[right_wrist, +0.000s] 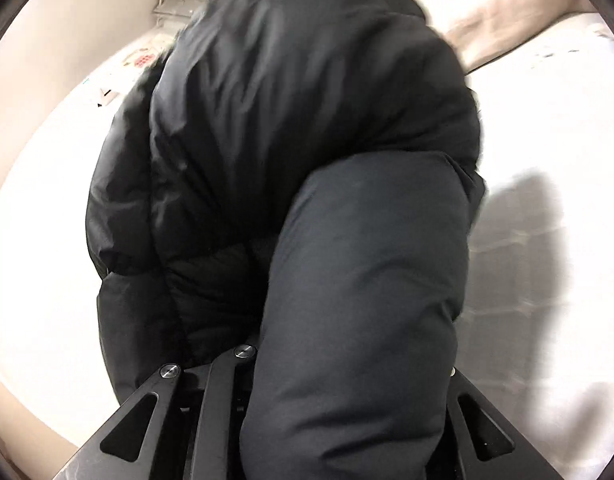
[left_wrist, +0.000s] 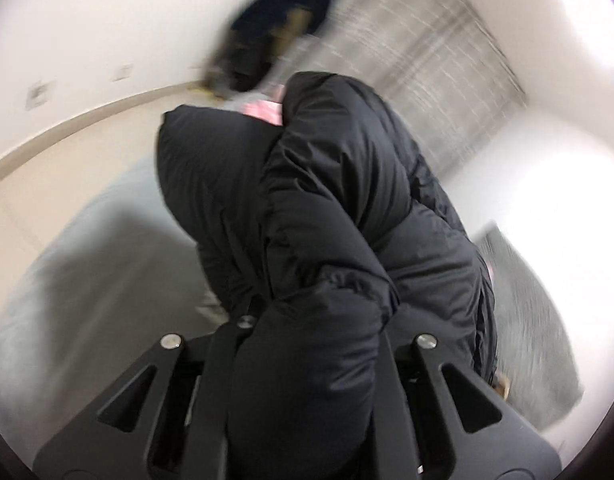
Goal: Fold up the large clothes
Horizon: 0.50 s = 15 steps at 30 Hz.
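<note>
I hold the jacket (left_wrist: 331, 208) aloft over the bed (right_wrist: 547, 240): left tongs (left_wrist: 307, 360) and right tongs (right_wrist: 347, 360) each clamp a padded fold, its bulk hanging forward from both.

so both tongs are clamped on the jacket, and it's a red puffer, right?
Not red. The puffer jacket is black, as the right wrist view shows plainly, and the left wrist view agrees. The rest holds: the left tongs and the right tongs each have a padded fold of it bunched between their fingers.
</note>
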### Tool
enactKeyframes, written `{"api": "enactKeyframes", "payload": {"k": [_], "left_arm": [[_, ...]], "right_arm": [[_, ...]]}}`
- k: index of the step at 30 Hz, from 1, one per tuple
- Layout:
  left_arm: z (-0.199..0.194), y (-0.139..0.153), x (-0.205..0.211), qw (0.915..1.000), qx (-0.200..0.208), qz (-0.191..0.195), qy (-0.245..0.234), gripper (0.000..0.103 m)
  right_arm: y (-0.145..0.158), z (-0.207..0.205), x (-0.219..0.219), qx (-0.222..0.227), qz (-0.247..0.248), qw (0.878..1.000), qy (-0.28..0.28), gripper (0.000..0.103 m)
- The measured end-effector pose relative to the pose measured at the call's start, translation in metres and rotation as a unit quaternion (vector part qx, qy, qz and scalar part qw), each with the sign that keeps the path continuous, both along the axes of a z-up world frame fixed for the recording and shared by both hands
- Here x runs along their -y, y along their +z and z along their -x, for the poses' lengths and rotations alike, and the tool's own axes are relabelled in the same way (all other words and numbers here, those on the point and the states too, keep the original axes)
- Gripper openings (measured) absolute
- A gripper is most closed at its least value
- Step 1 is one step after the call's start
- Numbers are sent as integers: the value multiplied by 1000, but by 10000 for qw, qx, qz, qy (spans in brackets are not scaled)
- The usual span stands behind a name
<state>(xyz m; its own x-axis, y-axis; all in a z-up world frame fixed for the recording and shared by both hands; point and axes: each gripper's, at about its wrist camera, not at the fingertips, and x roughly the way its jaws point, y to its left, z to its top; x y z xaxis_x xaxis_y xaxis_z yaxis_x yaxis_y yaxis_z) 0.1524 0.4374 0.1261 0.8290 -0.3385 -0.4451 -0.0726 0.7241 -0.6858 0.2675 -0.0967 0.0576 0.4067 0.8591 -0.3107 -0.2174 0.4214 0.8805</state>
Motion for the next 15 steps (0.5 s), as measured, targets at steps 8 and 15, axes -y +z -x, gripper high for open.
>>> {"api": "enactKeyframes", "payload": {"k": [8,15], "left_arm": [[29,-192,-89,9724,-1827,837,1187,64],[41,-145,-80,9672,-2087,-233,1427,75]], "right_arm": [[-101,-28,-50,-1746,308,9830,-467,30],[-59,-9,-44,-1263,1060,9847,-563,46]]}}
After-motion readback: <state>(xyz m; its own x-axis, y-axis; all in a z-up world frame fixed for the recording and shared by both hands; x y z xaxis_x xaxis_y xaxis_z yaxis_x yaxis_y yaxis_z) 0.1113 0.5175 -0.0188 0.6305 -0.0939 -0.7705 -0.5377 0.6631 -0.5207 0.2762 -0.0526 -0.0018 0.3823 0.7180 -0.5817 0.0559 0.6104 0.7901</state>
